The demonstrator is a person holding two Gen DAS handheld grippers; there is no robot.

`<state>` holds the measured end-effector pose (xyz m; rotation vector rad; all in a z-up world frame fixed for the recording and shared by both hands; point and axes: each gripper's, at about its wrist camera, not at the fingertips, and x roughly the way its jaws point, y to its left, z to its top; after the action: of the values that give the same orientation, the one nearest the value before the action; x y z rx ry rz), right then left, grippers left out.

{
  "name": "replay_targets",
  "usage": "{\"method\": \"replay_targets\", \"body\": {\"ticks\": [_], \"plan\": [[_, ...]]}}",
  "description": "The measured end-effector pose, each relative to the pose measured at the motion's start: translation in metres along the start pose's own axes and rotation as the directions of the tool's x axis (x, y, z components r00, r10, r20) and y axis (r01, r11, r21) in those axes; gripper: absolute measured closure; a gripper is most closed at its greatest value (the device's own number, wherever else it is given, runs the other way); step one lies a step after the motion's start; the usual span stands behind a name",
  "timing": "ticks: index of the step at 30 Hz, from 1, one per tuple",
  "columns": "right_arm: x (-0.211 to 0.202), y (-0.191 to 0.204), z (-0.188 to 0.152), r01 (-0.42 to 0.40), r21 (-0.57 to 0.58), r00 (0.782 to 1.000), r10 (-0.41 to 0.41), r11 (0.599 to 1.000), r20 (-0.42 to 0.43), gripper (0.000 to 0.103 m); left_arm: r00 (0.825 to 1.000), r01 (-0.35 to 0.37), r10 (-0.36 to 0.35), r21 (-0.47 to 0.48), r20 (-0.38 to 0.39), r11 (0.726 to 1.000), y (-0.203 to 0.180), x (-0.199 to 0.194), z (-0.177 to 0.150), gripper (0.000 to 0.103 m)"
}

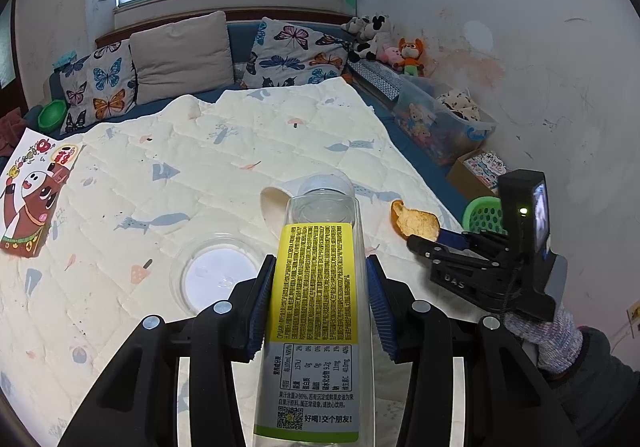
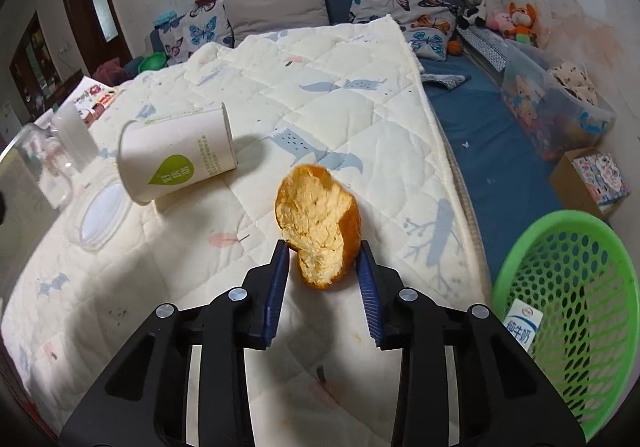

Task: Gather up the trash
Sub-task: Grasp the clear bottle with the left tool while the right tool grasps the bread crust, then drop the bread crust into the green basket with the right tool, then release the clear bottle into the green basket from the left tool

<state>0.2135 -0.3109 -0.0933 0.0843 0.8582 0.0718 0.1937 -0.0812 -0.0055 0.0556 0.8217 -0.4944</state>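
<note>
Orange peel (image 2: 318, 223) pinched in right tool (image 2: 322, 267); bottle (image 1: 316, 299) in left tool (image 1: 320, 287).

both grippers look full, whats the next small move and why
Probably swing the right gripper rightward over the green basket and let go of the orange peel. The peel is already clamped and lifted, the basket sits just right of the quilt and already holds a milk carton.

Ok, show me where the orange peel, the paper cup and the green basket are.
orange peel (image 2: 318, 223), right wrist view, pale inner side.
paper cup (image 2: 180, 155), right wrist view, its side wall.
green basket (image 2: 516, 259), right wrist view, near rim.
</note>
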Motion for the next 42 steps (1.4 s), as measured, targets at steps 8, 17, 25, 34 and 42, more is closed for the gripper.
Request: {"method": "replay_targets", "body": {"ticks": [8,17,25,34,42], "plan": [[-0.040,-0.011,-0.021,-0.007,0.003,1.000,0.007,1.000,0.023,0.074,0.999,0.038,-0.038,0.025,-0.001,0.999,-0.023,0.004,0.002,0.060],[-0.076,-0.034,-0.048,0.007,0.032,0.999,-0.008,0.999,0.041,0.075,0.995,0.099,-0.098,0.060,-0.026,0.993,-0.063,0.016,0.003,0.060],[-0.112,-0.088,-0.076,0.115,0.105,0.991,-0.121,0.988,0.052,0.075,0.988,0.150,-0.144,0.123,-0.053,0.981,-0.109,0.028,0.005,0.060],[-0.131,-0.156,-0.101,0.244,0.204,0.968,-0.251,0.948,0.012,0.072,0.978,0.205,-0.192,0.184,-0.088,0.961,-0.165,0.048,0.012,0.060],[-0.146,-0.176,-0.116,0.256,0.256,0.962,-0.272,0.932,0.025,0.063,0.967,0.243,-0.219,0.213,-0.130,0.946,-0.201,0.068,0.014,0.060]]}}
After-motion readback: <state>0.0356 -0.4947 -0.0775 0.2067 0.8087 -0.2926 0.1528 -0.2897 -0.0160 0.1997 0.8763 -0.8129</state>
